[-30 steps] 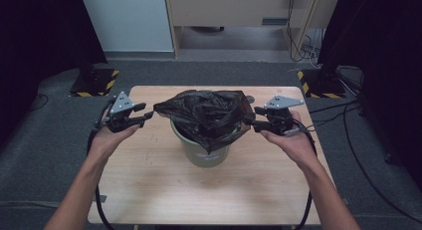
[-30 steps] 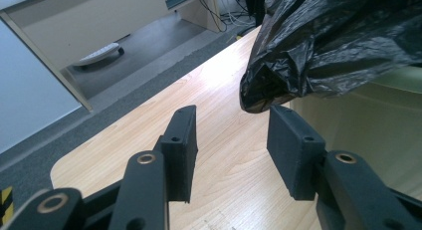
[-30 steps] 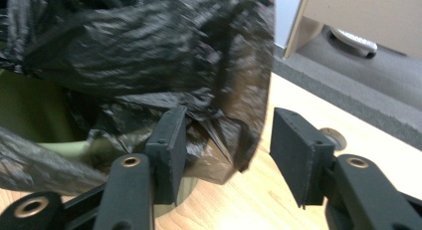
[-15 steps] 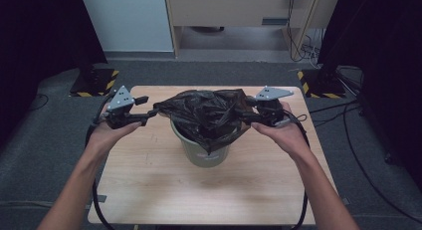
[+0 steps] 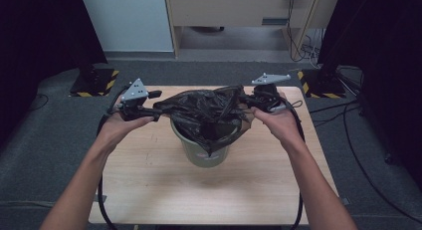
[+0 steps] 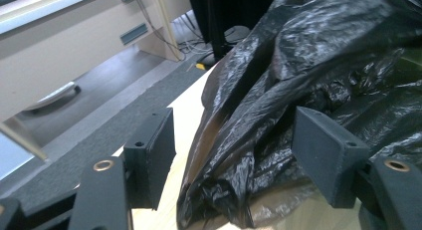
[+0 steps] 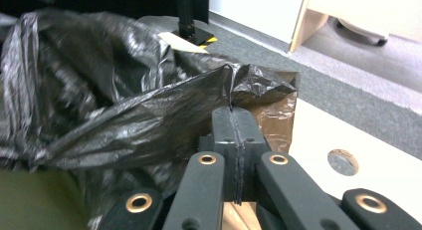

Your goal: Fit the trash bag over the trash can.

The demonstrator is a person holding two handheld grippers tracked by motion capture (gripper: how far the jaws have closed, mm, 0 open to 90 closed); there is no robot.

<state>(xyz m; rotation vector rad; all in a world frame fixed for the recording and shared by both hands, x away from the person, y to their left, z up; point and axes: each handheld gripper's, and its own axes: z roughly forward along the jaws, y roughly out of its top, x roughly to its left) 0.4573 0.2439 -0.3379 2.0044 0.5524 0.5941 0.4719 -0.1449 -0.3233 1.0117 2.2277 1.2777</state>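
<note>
Nearest the person, a green bin stood mid-table, a black bag draped over its rim. The left gripper had just been opening — its jaws stood apart around the bag's edge, pads clear. The right gripper had just clamped shut on the bag's far edge.

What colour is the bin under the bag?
Olive green bin, best in the high view; the black bag drapes over its rim.
</note>
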